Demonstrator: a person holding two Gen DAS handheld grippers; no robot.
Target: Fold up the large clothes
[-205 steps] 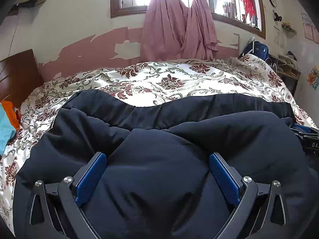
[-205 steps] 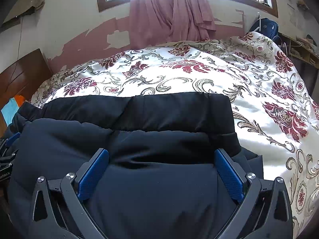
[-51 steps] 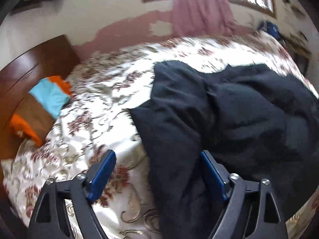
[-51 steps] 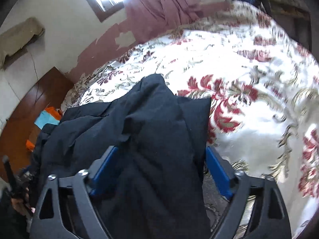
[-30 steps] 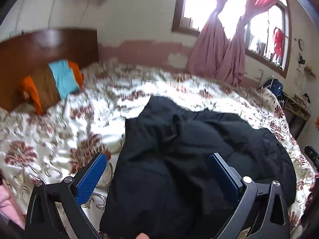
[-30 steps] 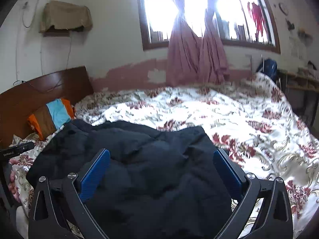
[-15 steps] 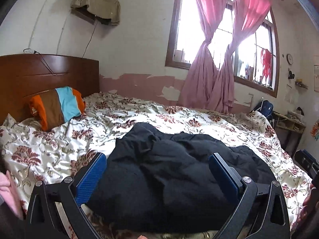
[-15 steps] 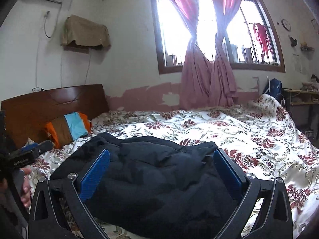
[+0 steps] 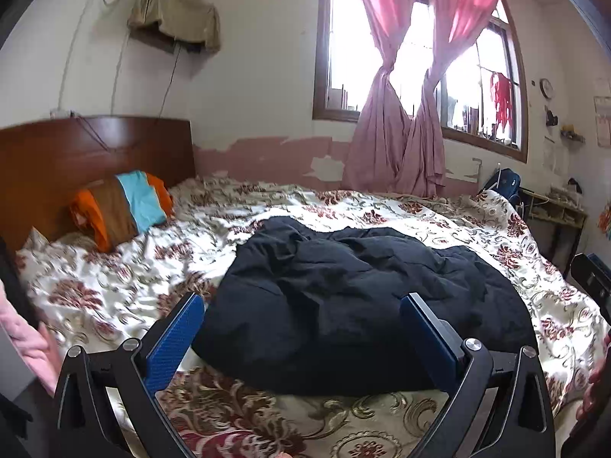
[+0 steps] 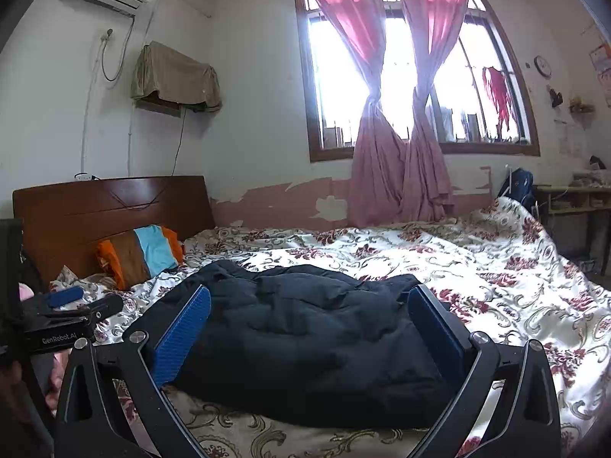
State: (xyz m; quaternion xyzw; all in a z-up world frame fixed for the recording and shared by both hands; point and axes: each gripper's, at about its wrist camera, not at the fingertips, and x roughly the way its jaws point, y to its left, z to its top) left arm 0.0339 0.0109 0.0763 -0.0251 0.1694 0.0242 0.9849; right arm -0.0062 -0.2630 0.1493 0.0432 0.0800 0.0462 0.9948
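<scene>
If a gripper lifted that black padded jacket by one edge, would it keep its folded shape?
Probably not. The black jacket lies in soft puffy creases, so it would likely sag and unfold. Its bulk suggests padding: probably light for its size. The floral bedspread looks satiny, so pushing may slide it.

Bed (image 9: 439,213): the black garment (image 9: 362,297) lies bunched at the near edge, filling the middle of that edge. Floral cover is bare on both sides of it and behind it, up to the far edge under the curtains (image 9: 397,152). Head end: striped pillow (image 9: 122,206) against the headboard (image 9: 88,149) blocks that corner. Foot end, far corner: blue bag (image 10: 517,183) and a desk (image 10: 573,194) stand just beside the bed, possibly touching it. Left gripper (image 9: 301,332) and right gripper (image 10: 309,324) hover spread wide above the near edge, clear of the garment.
</scene>
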